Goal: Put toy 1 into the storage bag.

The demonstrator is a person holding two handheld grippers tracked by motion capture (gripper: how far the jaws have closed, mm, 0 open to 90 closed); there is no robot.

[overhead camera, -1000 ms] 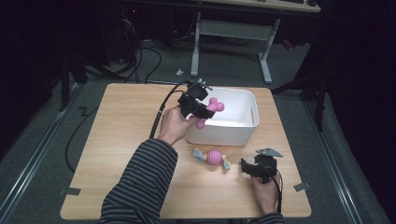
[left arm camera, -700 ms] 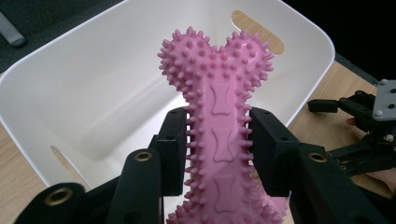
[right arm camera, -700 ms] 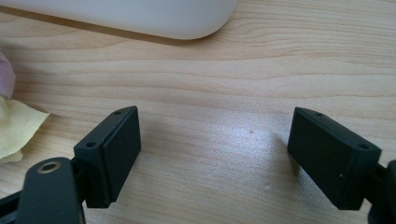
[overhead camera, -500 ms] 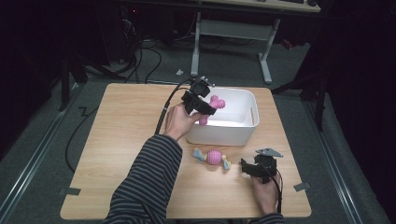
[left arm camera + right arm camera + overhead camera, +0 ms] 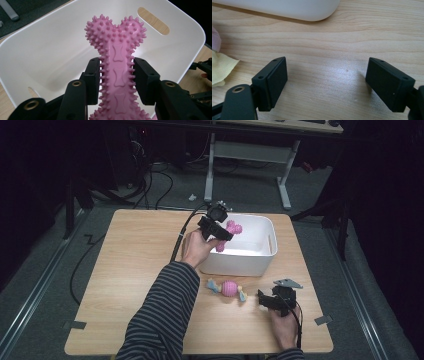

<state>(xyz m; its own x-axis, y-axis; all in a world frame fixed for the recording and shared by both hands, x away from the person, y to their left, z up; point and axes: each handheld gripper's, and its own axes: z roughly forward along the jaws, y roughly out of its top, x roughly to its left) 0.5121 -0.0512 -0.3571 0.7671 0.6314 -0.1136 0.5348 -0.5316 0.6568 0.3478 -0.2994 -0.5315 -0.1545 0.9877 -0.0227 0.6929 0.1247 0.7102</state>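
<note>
I have the pink spiked bone toy [image 5: 117,67] pinched by its shaft in my left gripper [image 5: 216,227], held over the white bin [image 5: 260,262], not yet dropped. My right gripper [image 5: 325,83] rests on the table [image 5: 125,270] at about 5 o'clock from the bin, jaws spread with nothing between them. The candy-shaped toy [image 5: 227,289] lies at its 9 o'clock, still to be binned, I judge

candy-shaped toy [image 5: 227,289] on table [image 5: 130,270] | desk frame [image 5: 250,155] behind (dim)
</note>
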